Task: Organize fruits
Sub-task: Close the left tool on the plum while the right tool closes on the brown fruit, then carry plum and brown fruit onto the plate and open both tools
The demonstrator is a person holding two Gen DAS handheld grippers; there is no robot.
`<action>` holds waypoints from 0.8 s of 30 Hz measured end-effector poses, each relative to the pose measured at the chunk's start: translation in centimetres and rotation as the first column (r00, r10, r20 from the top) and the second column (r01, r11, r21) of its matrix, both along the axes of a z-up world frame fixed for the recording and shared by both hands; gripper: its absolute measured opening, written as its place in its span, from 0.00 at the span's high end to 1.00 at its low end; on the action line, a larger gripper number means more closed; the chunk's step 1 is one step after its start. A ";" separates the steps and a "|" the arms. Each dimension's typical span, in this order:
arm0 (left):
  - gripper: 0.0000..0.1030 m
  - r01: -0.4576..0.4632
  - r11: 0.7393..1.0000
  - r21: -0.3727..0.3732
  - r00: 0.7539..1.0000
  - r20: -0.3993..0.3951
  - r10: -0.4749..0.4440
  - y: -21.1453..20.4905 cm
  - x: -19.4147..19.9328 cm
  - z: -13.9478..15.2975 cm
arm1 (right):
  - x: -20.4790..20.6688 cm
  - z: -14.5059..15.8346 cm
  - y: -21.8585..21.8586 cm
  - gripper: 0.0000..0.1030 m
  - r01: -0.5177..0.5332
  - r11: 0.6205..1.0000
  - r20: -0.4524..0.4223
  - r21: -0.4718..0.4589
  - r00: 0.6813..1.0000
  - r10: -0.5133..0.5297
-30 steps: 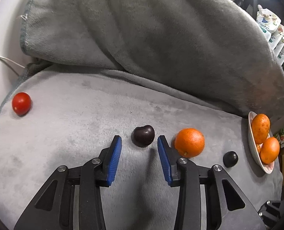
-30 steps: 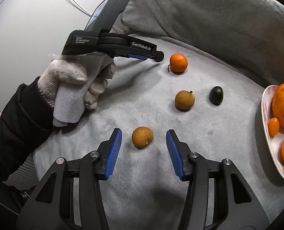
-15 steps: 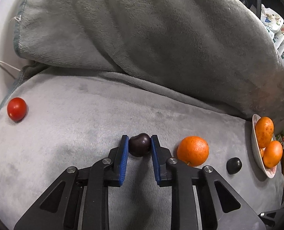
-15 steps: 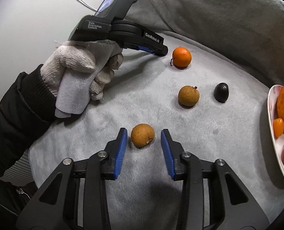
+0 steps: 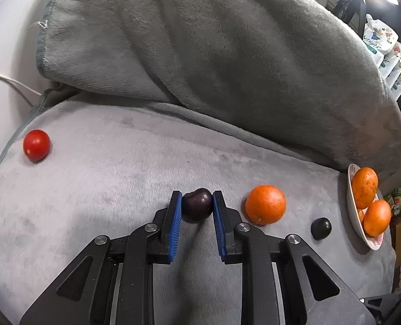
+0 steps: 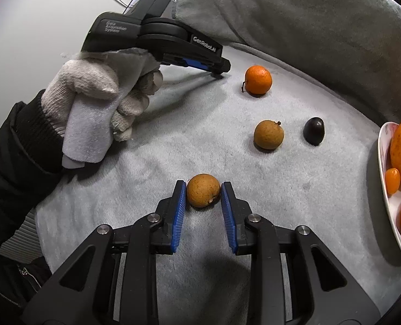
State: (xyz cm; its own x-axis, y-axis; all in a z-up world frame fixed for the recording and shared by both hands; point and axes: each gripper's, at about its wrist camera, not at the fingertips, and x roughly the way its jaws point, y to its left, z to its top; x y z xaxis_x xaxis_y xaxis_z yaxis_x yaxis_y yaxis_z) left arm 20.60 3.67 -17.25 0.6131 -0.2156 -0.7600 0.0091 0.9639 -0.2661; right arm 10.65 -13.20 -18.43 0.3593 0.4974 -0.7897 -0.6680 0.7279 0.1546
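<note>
Left side first: the left hand-held gripper [image 5: 195, 203] has its two blue pads pressed against either flank of the dark plum [image 5: 197, 207], clenched on it, and the plum sits low on the grey blanket [image 5: 119, 176] right at the fingertips. Taking that plum as the marker: well off to its left lies the red tomato [image 5: 36, 149], near the blanket's edge. Just to the plum's right rests the big orange [image 5: 265, 204], apart from the gripper finger. Further right of the plum is a small dark fruit [image 5: 321, 228], and beyond that the white plate [image 5: 353, 214] carrying two orange fruits, at the far right rim of the blanket.

Over to the right wrist view: a gloved hand [image 6: 100, 103] grips the handle of the left tool at upper left. The right hand-held gripper [image 6: 203, 193] brackets the brown round fruit [image 6: 203, 193]; the right pad touches its side, the left pad sits at its edge, and I cannot tell for sure whether the squeeze is firm. That fruit lies on the blanket between the fingertips. Beyond it, up and to the right, sits a second brown fruit [image 6: 268, 135], with the small dark fruit just right of that one. The small mandarin [image 6: 258, 80] lies farther back.
</note>
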 end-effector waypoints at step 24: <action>0.80 0.175 0.983 -0.055 0.978 0.126 -0.167 -8.9 -5.8 5.2 | -2.0 6.1 -11.7 0.73 0.219 0.964 0.101 0.149 0.967 -0.236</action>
